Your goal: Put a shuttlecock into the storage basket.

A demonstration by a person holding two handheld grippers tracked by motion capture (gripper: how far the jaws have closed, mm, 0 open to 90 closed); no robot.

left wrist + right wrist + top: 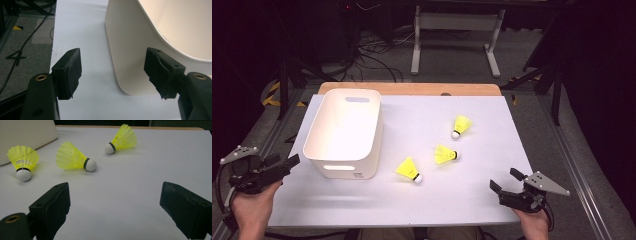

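Three yellow shuttlecocks [409, 170] on bench [472, 195]: featherlight, crushable skirts, so pinch at cork. Left gripper [287, 165] and right gripper [504, 181] jaws wide open, empty.

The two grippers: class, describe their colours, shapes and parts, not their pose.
Both the left gripper and the right gripper are black with two blocky jaws. Each carries a grey three-cornered plate on top. The jaw arms show brass-coloured holes, and the pads look rough and worn. A dark cable trails from each.
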